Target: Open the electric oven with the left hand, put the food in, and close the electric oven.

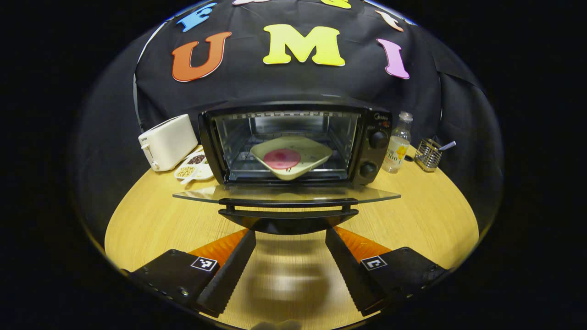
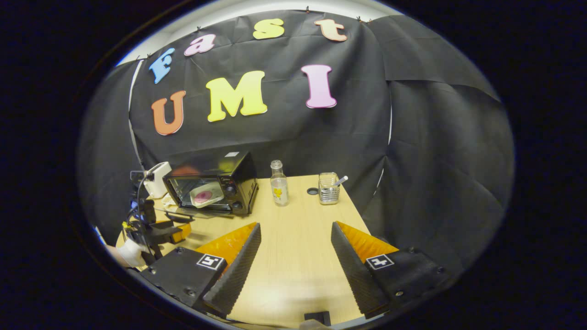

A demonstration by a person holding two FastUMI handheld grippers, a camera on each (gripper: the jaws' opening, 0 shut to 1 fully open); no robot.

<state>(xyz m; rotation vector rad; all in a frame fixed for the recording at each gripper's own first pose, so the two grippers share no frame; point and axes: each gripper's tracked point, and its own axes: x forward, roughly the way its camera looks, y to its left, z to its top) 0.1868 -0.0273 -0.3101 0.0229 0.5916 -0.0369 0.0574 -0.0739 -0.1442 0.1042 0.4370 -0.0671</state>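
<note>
Left gripper view: snack dish (image 1: 195, 166) half-hidden behind oven (image 1: 293, 142).

Oven door (image 1: 286, 196) down flat, its handle (image 1: 288, 207) just ahead of my left gripper (image 1: 290, 266). Plate (image 1: 290, 156) occupies the cavity. Toaster (image 1: 168, 141) left, bottle (image 1: 397, 144) right; bare table (image 2: 293, 256) before my right gripper (image 2: 296, 263).

Oven (image 1: 293, 142): I'm seeing its glass door (image 1: 286, 195) lying fully open.
Food: a plate (image 1: 291, 157) is sitting tilted inside.
Left gripper (image 1: 290, 256): I'm holding its fingers spread apart, just short of the door handle (image 1: 288, 202).
Table (image 1: 151, 220): toaster (image 1: 167, 142) is standing left, bottle (image 1: 397, 143) right.
</note>
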